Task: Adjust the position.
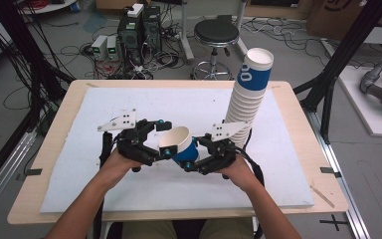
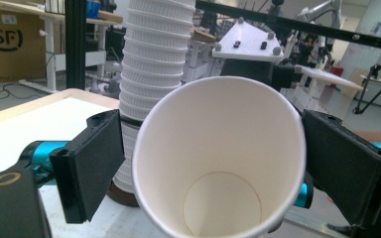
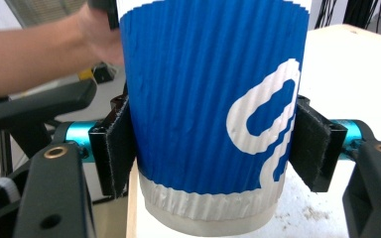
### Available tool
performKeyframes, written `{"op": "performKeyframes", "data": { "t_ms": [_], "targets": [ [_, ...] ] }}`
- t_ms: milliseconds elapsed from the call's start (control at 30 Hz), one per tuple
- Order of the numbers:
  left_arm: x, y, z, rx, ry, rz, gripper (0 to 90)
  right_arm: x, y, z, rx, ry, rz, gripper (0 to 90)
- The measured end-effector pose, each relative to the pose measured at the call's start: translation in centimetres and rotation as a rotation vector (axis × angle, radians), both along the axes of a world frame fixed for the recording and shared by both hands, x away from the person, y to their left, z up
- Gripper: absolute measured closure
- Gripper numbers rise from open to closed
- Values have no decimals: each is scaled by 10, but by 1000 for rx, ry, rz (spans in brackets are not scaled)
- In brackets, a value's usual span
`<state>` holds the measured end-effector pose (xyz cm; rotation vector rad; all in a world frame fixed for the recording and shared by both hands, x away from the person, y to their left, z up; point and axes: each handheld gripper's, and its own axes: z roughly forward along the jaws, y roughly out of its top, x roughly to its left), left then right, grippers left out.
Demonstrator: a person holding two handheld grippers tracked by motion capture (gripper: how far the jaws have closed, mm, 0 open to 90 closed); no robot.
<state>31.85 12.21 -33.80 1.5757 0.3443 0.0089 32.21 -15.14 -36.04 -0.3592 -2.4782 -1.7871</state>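
Observation:
A blue ribbed paper cup (image 1: 188,153) with a white inside hangs tilted over the white mat, its mouth turned to the left. My right gripper (image 1: 192,155) is shut on the cup's (image 3: 203,99) lower body; in the right gripper view both pads of this gripper (image 3: 212,148) press the ribbed wall. My left gripper (image 1: 163,139) faces the cup's mouth (image 2: 218,163). Its jaws stand open on either side of the rim, the left pad (image 2: 92,163) clearly apart from it. A tall stack of the same cups (image 1: 248,94) stands behind the right gripper.
The white mat (image 1: 129,189) covers most of the wooden table (image 1: 298,114). The cup stack (image 2: 154,49) rises close behind the held cup. Beyond the table's far edge stand a black stool (image 1: 216,35), computers (image 1: 139,30) and cables. Black frame posts (image 1: 338,55) flank the table.

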Motion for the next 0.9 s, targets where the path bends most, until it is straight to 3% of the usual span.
{"op": "performKeyframes", "data": {
  "t_ms": [200, 500, 700, 900],
  "targets": [
    [0, -4, -6, -14, 31, -2, 118, -1, -2, -6, 68, 2, -16, 291],
    [1, -11, -9, -55, 54, -27, 118, -3, 1, -9, 128, -3, -17, 291],
    [1, -13, -9, -59, 51, -47, 151, -4, 4, -12, 120, -1, -9, 290],
    [1, -15, -9, -76, 51, -40, 178, -4, 5, -13, 146, -5, -13, 289]
  ]
}}
